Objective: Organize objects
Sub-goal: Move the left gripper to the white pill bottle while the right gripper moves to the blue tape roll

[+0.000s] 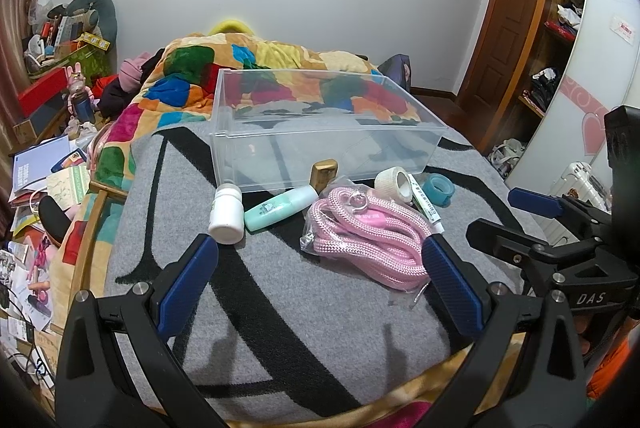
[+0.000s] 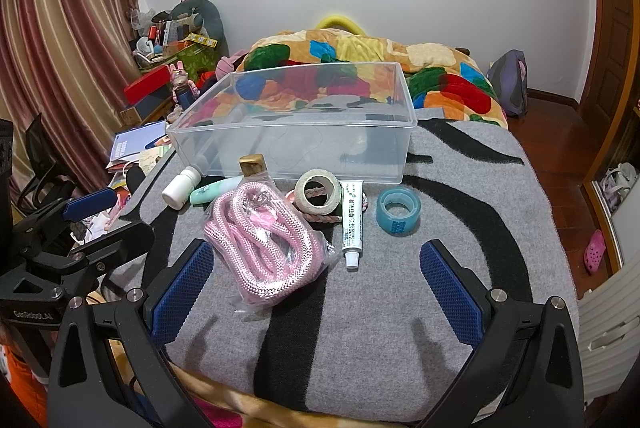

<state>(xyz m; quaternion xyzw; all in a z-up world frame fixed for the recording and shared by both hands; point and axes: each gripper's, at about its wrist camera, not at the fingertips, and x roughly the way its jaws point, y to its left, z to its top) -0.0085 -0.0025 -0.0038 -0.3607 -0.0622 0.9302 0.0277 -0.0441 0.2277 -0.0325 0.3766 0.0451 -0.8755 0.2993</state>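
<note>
A clear plastic bin (image 1: 324,131) (image 2: 296,131) stands empty on the grey blanket. In front of it lie a white pill bottle (image 1: 226,214) (image 2: 181,187), a mint tube (image 1: 280,207) (image 2: 212,189), a gold-capped bottle (image 1: 323,173) (image 2: 253,165), a bagged pink rope (image 1: 372,236) (image 2: 264,240), a white bandage roll (image 1: 394,183) (image 2: 318,193), a white ointment tube (image 2: 352,224) and a blue tape roll (image 1: 439,189) (image 2: 398,209). My left gripper (image 1: 320,268) is open and empty, near the rope. My right gripper (image 2: 316,272) is open and empty over the rope's near end.
A colourful quilt (image 1: 248,67) is piled behind the bin. Clutter covers the floor and boxes at the left (image 1: 48,163). A wooden door (image 1: 508,11) and shelves are at the right. The right gripper shows in the left wrist view (image 1: 560,228).
</note>
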